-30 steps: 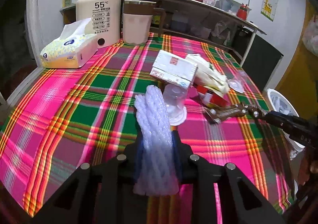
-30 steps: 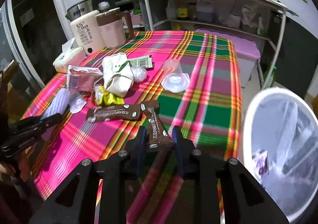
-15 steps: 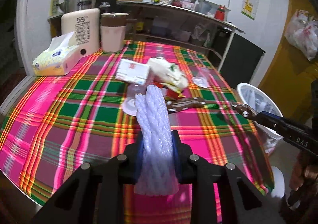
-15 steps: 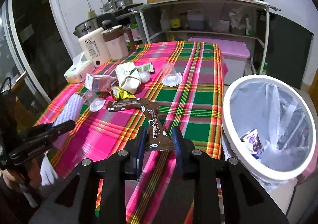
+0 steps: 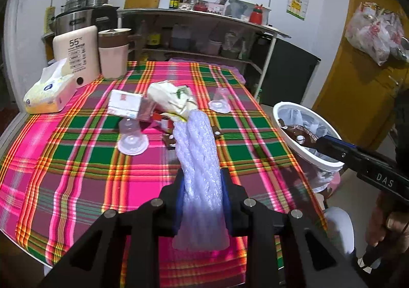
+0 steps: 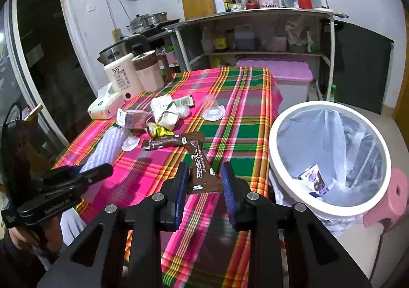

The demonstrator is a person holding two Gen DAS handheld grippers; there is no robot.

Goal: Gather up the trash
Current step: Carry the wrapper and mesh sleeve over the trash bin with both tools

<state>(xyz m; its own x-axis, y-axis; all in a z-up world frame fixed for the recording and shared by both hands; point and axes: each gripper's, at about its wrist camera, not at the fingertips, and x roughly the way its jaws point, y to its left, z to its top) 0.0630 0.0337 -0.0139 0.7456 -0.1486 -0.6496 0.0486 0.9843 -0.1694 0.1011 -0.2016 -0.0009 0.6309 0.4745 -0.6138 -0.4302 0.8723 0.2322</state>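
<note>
Left tool (image 5: 200, 183): clamped on a white foam net (image 5: 198, 160), held above the plaid tabletop (image 5: 76, 160).

Right tool (image 6: 203, 180): jaws appear to pinch the sides of a brown wrapper (image 6: 203, 173); from the left view it hangs over the bin (image 5: 304, 132).

Ahead of the left tool: second brown wrapper (image 6: 166, 141), yellow wrapper (image 6: 158, 131), carton (image 5: 125, 106), crumpled white bag (image 5: 171, 99), two clear cups (image 5: 131, 134) (image 5: 219, 101).

Far left corner: tissue pack (image 5: 48, 91), kettle (image 5: 76, 55), pink jug (image 5: 113, 54).

Right of the right tool: bin, lined, with a purple packet (image 6: 313, 178) inside; pink stool (image 6: 388, 201) beside it.
</note>
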